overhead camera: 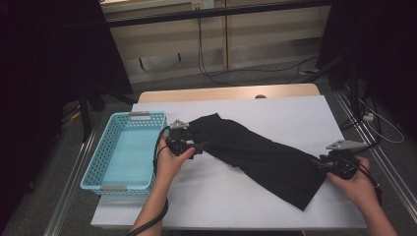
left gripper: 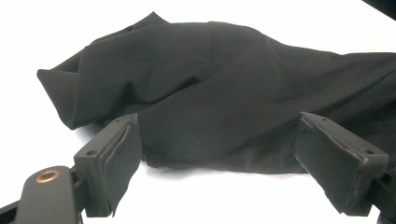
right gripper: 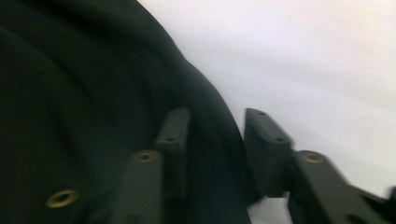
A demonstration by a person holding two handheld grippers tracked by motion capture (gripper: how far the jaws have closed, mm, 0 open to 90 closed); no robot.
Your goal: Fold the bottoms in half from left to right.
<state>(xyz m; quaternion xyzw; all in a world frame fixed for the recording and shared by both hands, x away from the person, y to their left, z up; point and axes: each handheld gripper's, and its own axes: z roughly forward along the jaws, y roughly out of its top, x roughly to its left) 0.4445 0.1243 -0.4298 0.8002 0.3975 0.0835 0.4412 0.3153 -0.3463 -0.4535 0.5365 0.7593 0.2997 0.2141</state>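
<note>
Blurring right claw [right gripper: 215,154] over cloth [right gripper: 93,93]

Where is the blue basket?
In the high view, the blue basket sits at the table's left edge, just left of the left gripper and the black cloth.

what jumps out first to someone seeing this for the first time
A long black cloth lies slantwise across the white table, dark against the pale top. A turquoise basket sits with nothing in it at the table's left edge. The left gripper faces the cloth's near edge with jaws wide apart, and the right gripper is at its far end.
</note>
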